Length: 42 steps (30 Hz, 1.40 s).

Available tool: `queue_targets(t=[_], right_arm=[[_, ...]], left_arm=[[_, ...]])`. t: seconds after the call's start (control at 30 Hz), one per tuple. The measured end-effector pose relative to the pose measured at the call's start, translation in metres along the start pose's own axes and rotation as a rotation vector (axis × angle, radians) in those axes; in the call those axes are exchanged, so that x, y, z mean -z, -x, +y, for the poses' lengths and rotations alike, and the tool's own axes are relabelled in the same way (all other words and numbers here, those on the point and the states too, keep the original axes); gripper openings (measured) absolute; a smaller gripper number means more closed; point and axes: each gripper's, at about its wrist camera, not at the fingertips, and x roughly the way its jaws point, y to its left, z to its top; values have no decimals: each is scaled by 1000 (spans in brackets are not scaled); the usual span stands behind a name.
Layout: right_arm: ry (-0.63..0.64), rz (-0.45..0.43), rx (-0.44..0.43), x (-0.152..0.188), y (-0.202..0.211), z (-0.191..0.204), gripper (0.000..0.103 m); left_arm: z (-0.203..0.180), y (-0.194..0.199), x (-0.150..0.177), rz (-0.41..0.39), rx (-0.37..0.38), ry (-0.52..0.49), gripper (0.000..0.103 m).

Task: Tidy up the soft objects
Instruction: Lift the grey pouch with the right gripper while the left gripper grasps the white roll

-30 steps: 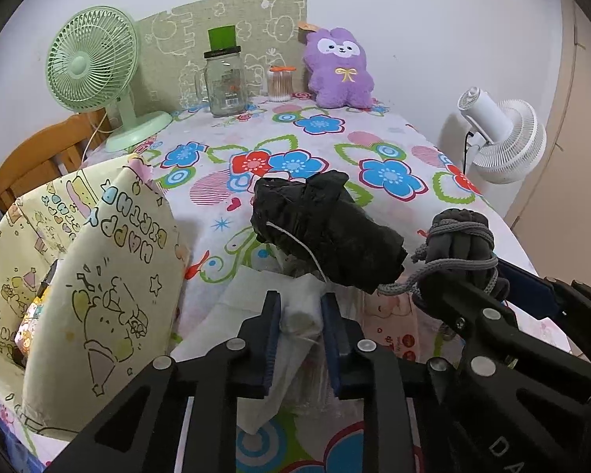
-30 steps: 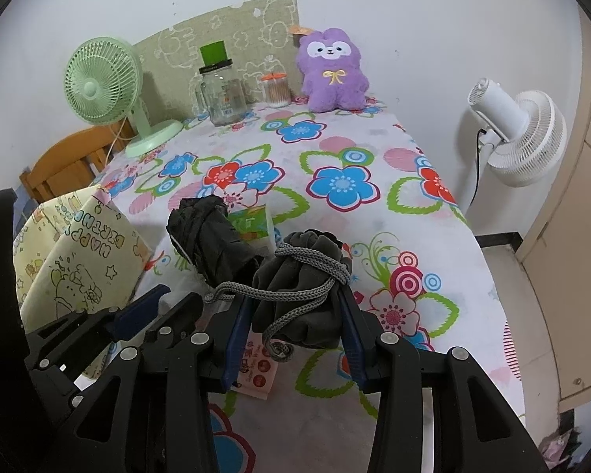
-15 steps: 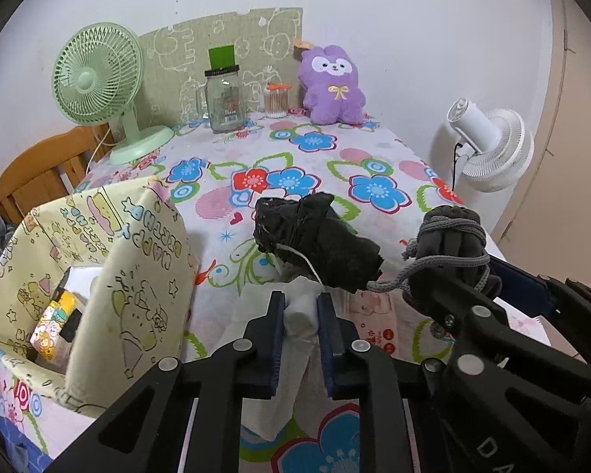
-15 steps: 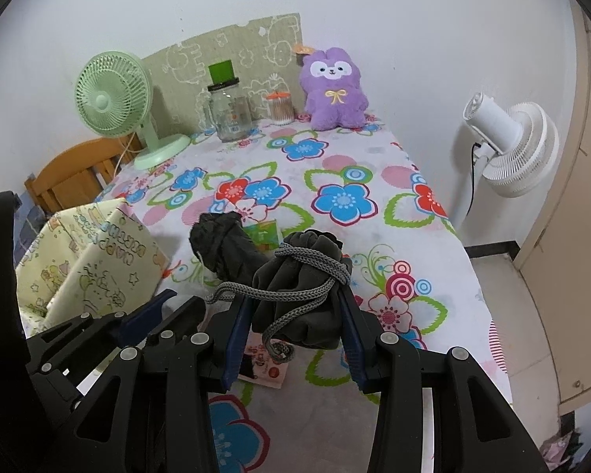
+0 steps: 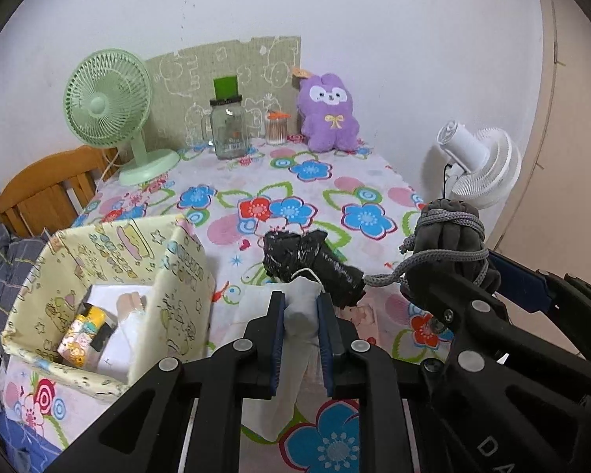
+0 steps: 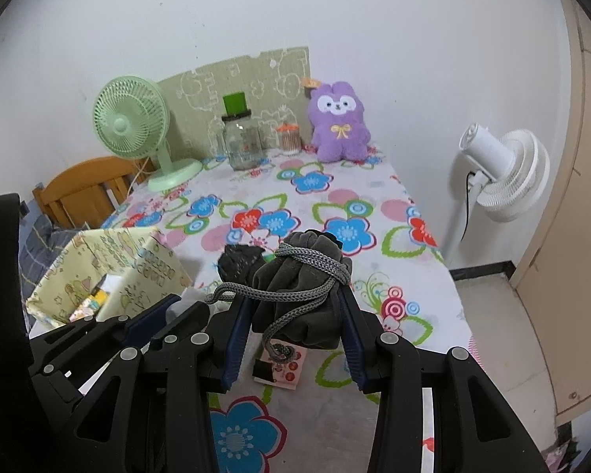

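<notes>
My left gripper [image 5: 300, 307] is shut on a white cloth [image 5: 295, 354] and holds it above the table's near edge, right of the yellow fabric box [image 5: 110, 295]. My right gripper [image 6: 295, 311] is shut on a grey drawstring bundle [image 6: 303, 287], also lifted; it shows in the left wrist view [image 5: 449, 248] too. A black folded umbrella [image 5: 311, 268] lies on the floral tablecloth [image 5: 295, 181] just beyond both grippers. A purple plush toy [image 5: 329, 112] sits at the far edge by the wall.
The yellow box holds a few items, among them something white and a yellow packet [image 5: 78, 335]. A green desk fan [image 5: 110, 106], a glass jar [image 5: 226, 126] and a small cotton-swab jar [image 5: 275, 128] stand at the back. A white floor fan [image 5: 476, 161] is right of the table, a wooden chair [image 5: 47, 189] left.
Both grippers have risen and pulled back from the table with their loads. The white cloth now hangs free, and the yellow box's inside has come into view.
</notes>
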Motion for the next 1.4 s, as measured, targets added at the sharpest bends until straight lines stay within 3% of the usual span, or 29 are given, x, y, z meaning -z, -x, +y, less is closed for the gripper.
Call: queue_targets(t=[0.7, 1.4], right_arm=[[20, -126, 35, -18, 66, 22, 46], [39, -161, 2, -38, 72, 63, 46]], left_arm=[[6, 65, -17, -113, 18, -42, 14], [47, 81, -30, -153, 21, -15, 14]])
